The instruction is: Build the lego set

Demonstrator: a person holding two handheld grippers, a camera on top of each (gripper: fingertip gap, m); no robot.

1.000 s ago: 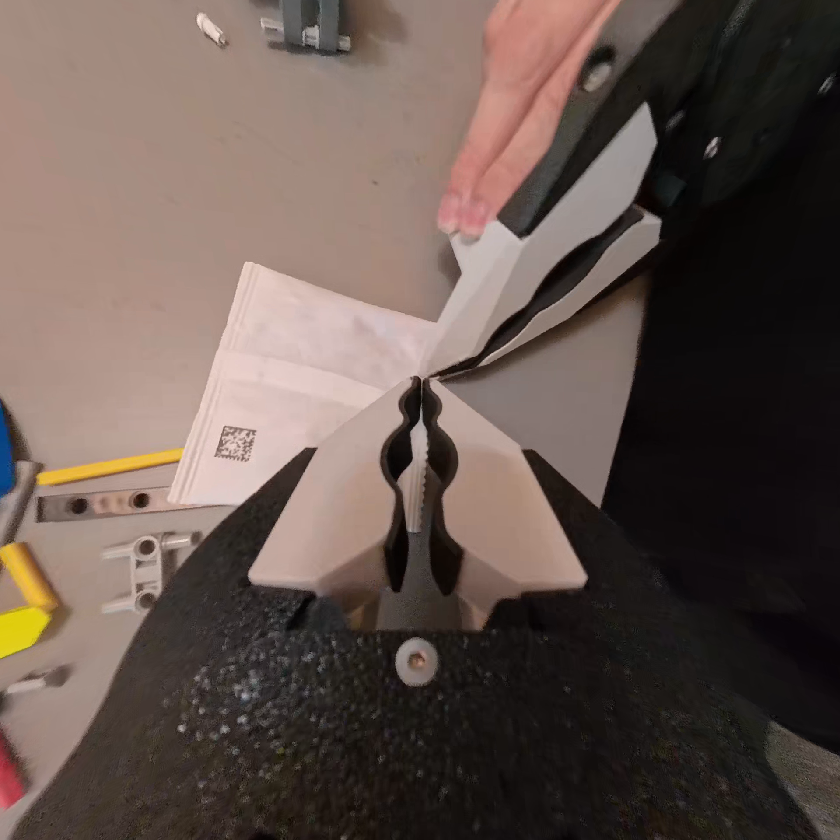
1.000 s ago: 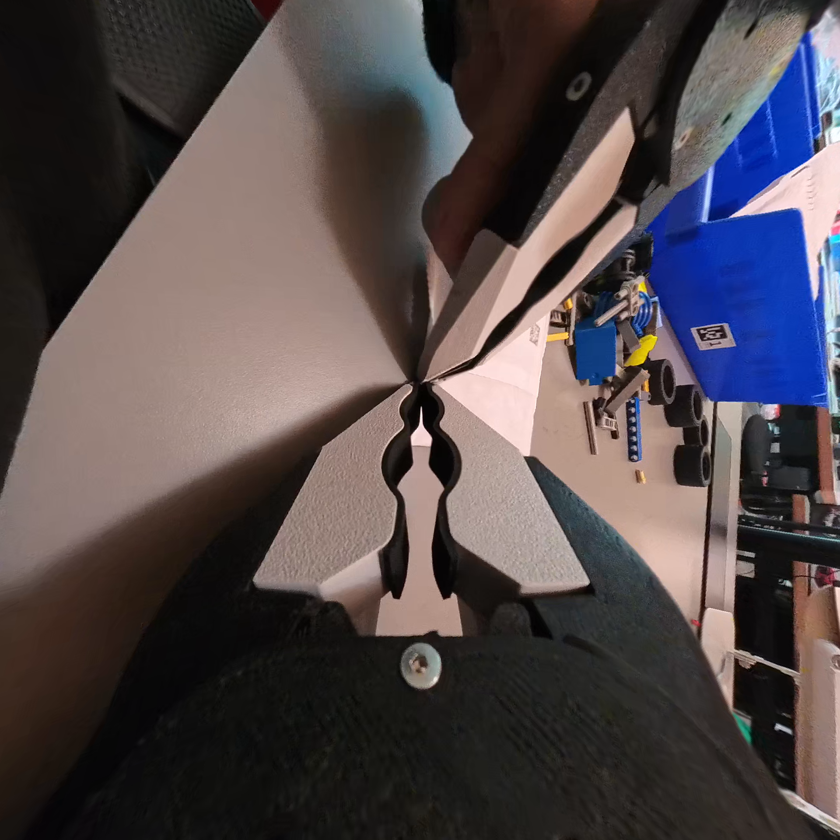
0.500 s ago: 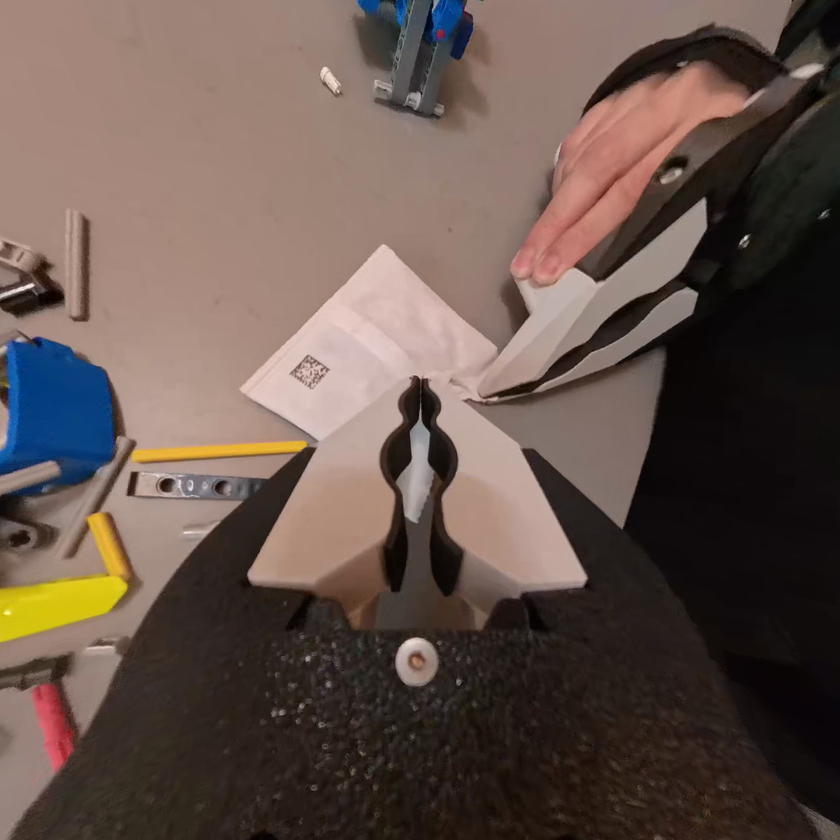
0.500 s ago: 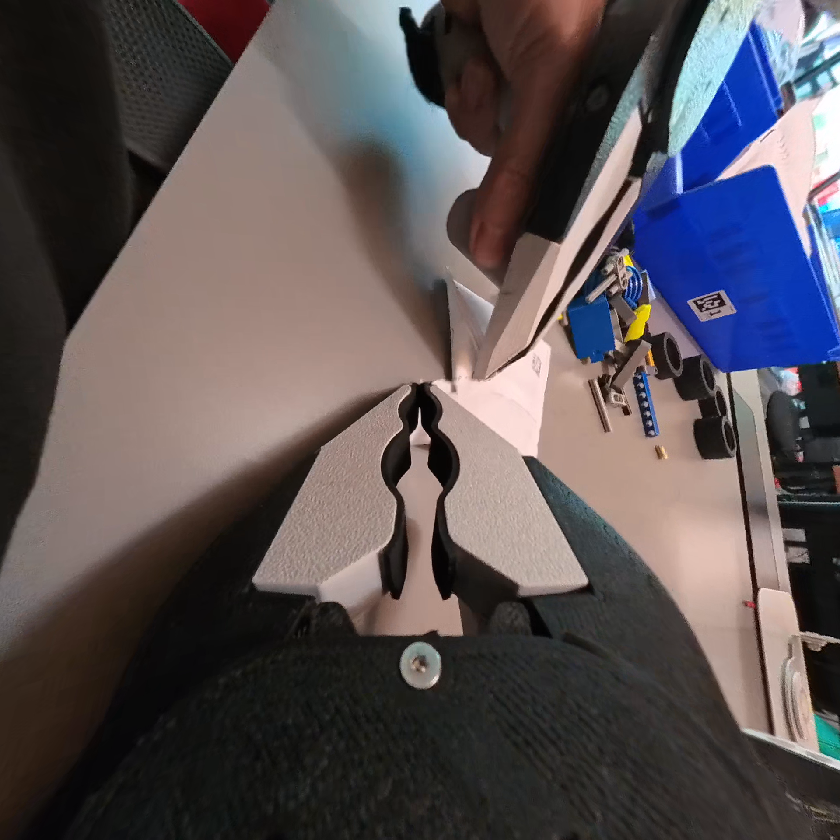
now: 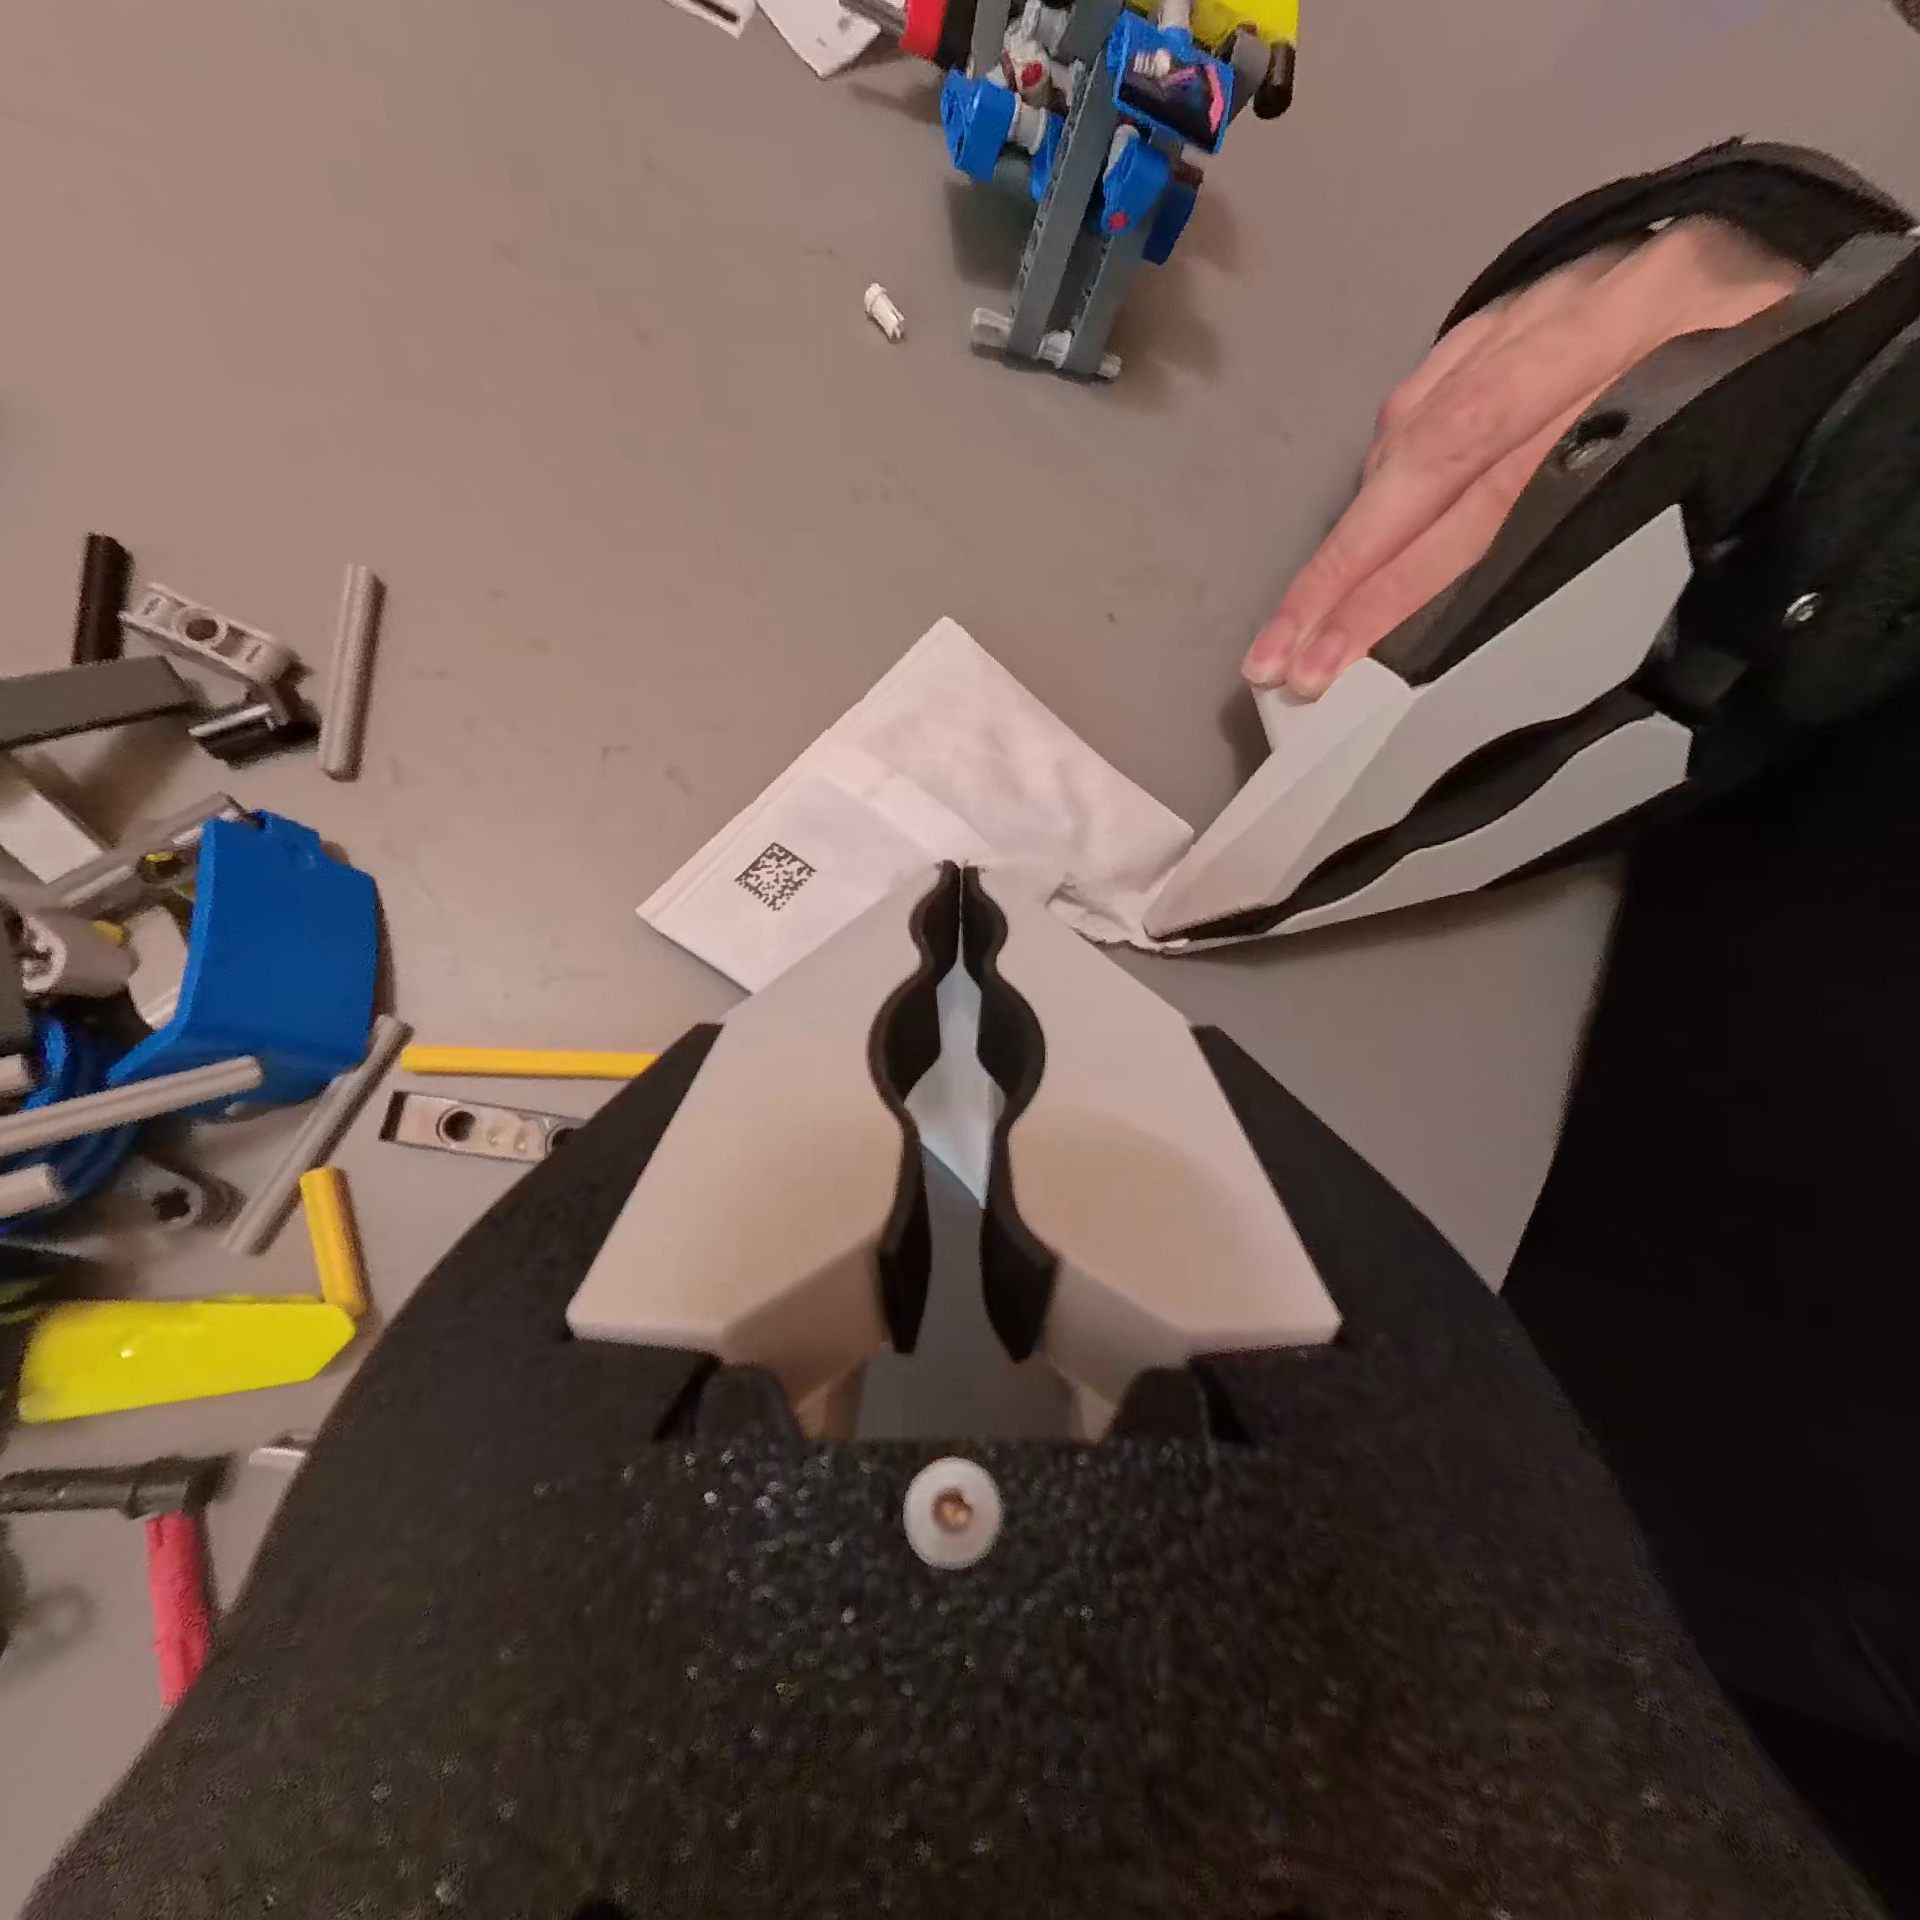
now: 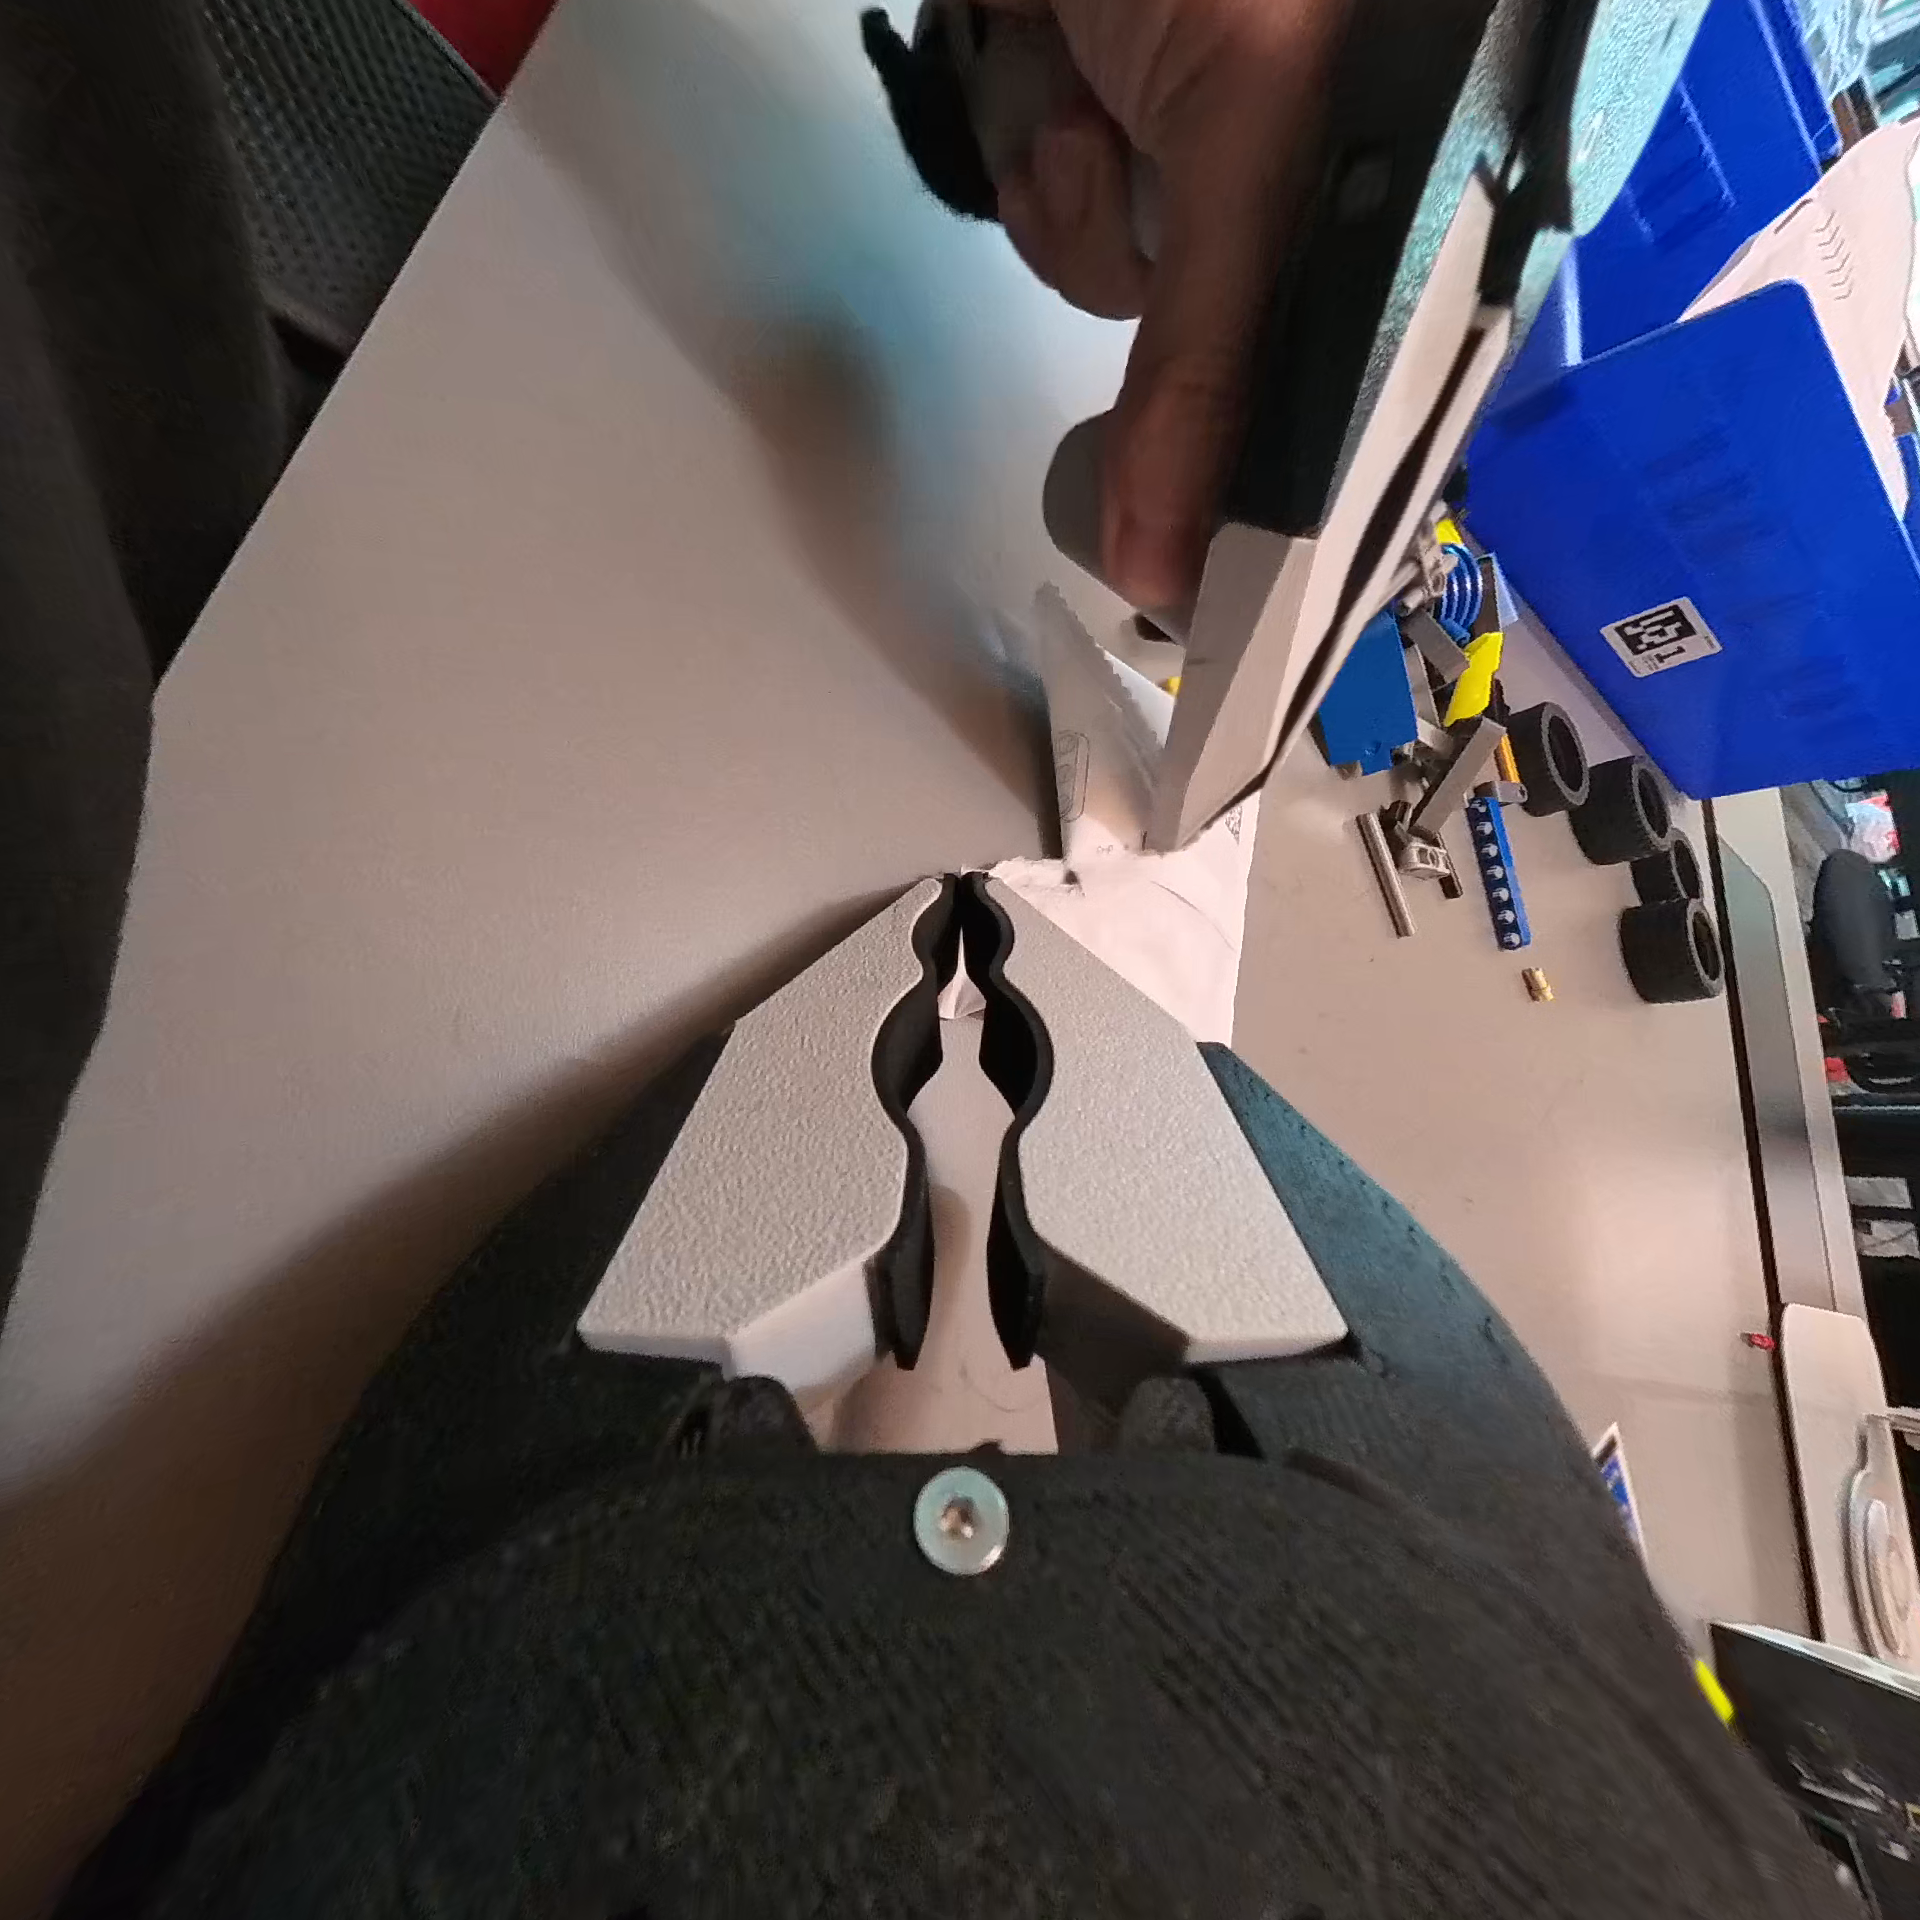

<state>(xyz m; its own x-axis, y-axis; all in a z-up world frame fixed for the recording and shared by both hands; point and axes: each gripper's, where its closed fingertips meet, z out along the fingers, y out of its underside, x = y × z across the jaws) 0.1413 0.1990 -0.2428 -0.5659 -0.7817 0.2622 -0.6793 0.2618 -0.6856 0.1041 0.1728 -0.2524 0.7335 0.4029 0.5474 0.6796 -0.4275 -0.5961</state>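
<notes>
A white paper parts bag [image 5: 935,748] lies on the grey table [image 5: 582,436], near its front edge. My left gripper [image 5: 958,875] is shut on the bag's near corner, and a strip of paper shows between the jaws. My right gripper [image 5: 1155,928] comes in from the right and is shut on the bag's torn, crumpled right corner. In the right wrist view my right gripper [image 6: 958,881] pinches the bag's paper [image 6: 1143,914], and my left gripper [image 6: 1166,831] points down onto the bag just beyond it. The bag's serrated edge [image 6: 1081,675] stands up beside it.
A partly built blue and grey model [image 5: 1081,156] stands at the far side. Loose parts lie at the left: a blue shell [image 5: 270,935], a yellow axle [image 5: 520,1062], a yellow panel [image 5: 177,1351]. Blue bins [image 6: 1714,520] and black tyres [image 6: 1652,810] are beyond. My right fingertips sit around 5 centimetres from my left ones. From the left gripper's tips to the yellow axle [image 5: 520,1062] is close to 8 centimetres.
The two grippers' tips, touching a second ago, have pulled apart sideways, each still holding the bag. The left gripper has drawn back, so more of the table shows.
</notes>
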